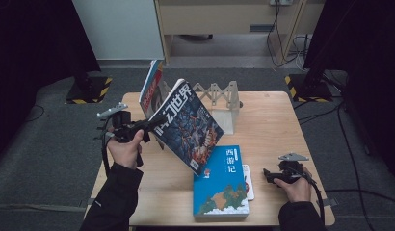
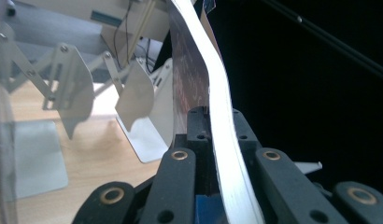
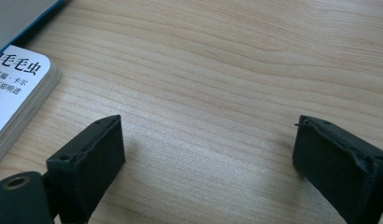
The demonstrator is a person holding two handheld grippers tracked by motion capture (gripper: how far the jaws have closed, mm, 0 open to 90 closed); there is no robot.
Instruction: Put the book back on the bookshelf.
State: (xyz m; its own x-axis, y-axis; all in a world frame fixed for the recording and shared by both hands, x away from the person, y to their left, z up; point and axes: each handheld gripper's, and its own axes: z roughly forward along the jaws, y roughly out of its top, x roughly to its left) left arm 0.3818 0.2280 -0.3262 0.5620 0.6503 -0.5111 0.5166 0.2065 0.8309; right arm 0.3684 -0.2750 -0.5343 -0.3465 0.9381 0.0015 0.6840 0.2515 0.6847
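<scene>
- Left gripper (image 1: 146, 126) pinching the magazine (image 1: 188, 126) by its edge, held tilted in the air just beside the folding rack (image 1: 219, 98), on the near-left side of that rack.
- In the left gripper view, pages (image 2: 222, 126) bowing above the pinch: grip on a thin, floppy edge only, so likely to sag, fan open or slide out if swung fast.
- Another magazine (image 1: 151, 84) already leaning at the left end of the rack; risk of knocking it over when steering toward a slot.
- Rack light and spindly by the look of it; a push from the lower corner of the magazine could shove it away across the bench (image 1: 272, 125).
- Blue book (image 1: 223, 185) lying flat in front of the rack, under the hanging corner; a low pass might snag it.
- Right gripper (image 1: 268, 175) spread wide, empty, resting low over the bench well to the front-right of the rack, beside a small white book (image 3: 17, 93); too far off to steady anything.
</scene>
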